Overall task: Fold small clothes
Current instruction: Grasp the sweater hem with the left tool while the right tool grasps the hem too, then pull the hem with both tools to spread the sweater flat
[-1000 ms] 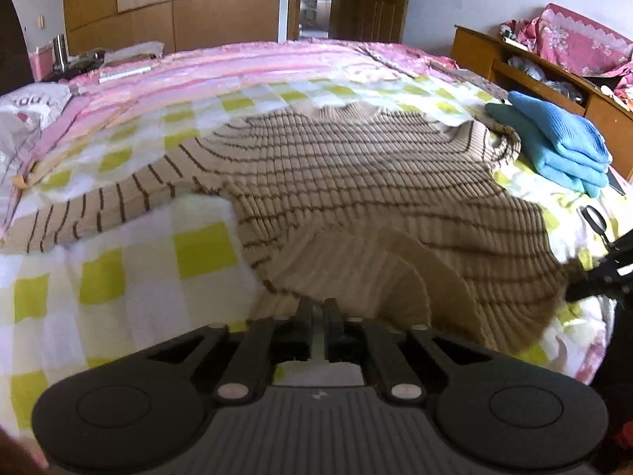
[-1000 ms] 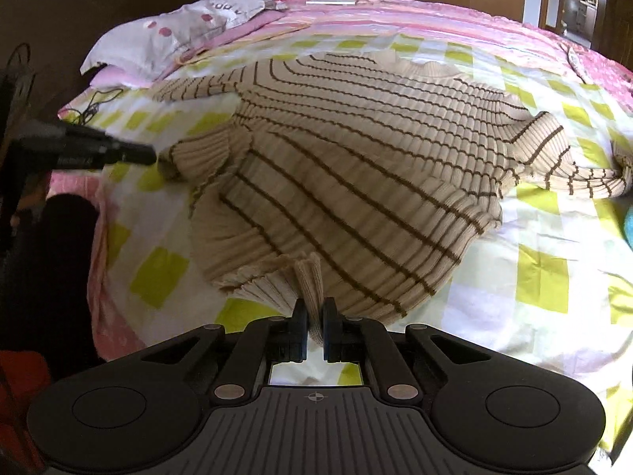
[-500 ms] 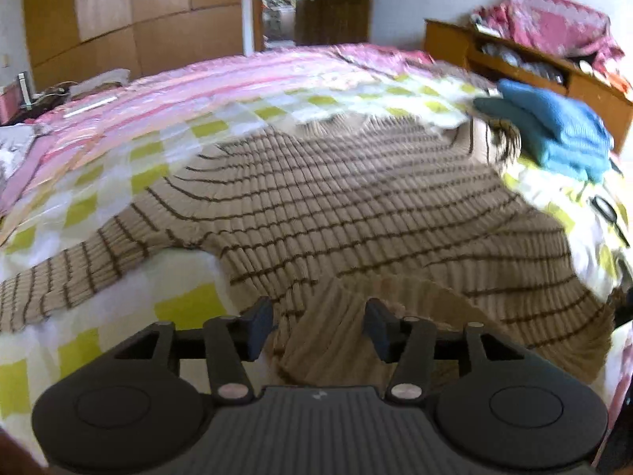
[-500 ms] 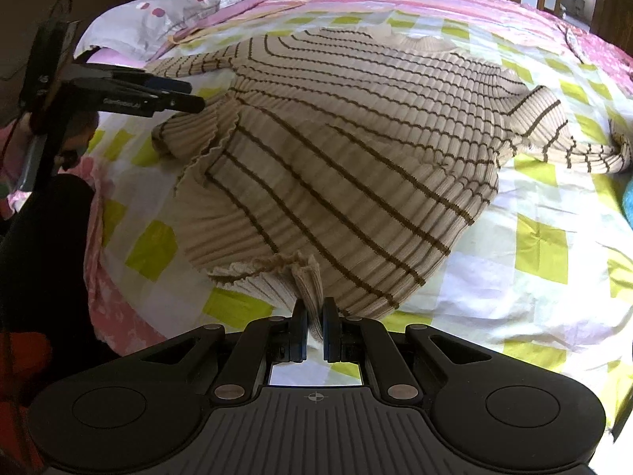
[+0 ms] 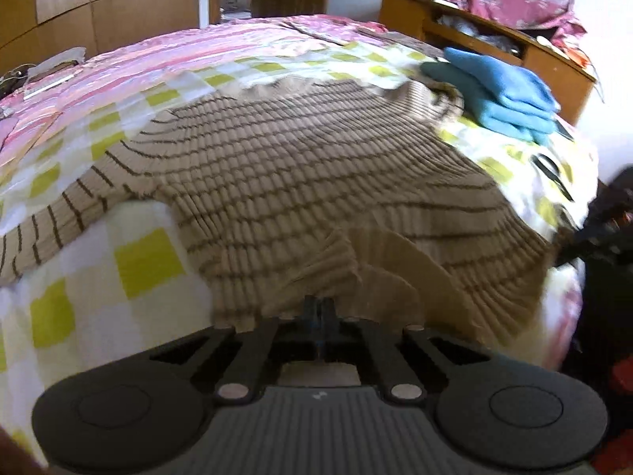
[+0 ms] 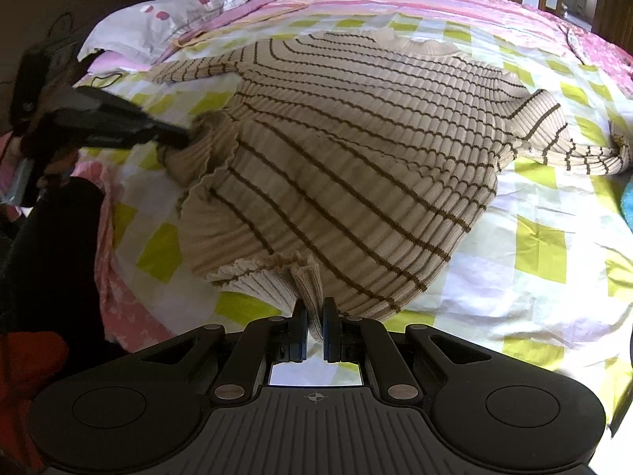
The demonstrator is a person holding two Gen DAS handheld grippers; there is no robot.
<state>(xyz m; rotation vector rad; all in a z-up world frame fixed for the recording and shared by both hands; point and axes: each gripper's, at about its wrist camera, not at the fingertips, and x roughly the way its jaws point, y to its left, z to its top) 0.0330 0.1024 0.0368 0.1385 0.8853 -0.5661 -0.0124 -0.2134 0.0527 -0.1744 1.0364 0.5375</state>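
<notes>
1. A beige ribbed sweater (image 6: 356, 150) with thin brown stripes lies spread on a bed covered by a white and yellow-green checked sheet (image 6: 554, 245), its hem toward the near edge and its neck toward the far side.
2. The right gripper (image 6: 314, 330) is clenched on a bunched pinch of the hem, which stands up between its pads.
3. The left gripper (image 5: 319, 308) is clamped on the hem at the other bottom corner; the knit gathers into a ridge right at its tips. In the right wrist view it reaches in from the left (image 6: 174, 138), its tips buried in a rumpled lump of hem.
4. Both sleeves are out to the sides: one sleeve (image 5: 51, 225) stretches flat across the sheet, the other (image 6: 569, 146) bends and ends in a knotted-looking cuff.
5. Progress, as I judge it: early. Both hem corners are secured, but no fold shows; the body lies open and full length.
6. Left to do: bring in the sleeves, fold the body over, and set the bundle down.
7. A folded blue garment (image 5: 502, 91) sits well apart near the far right of the bed, beside a wooden shelf (image 5: 546, 59), possibly an earlier finished piece.
</notes>
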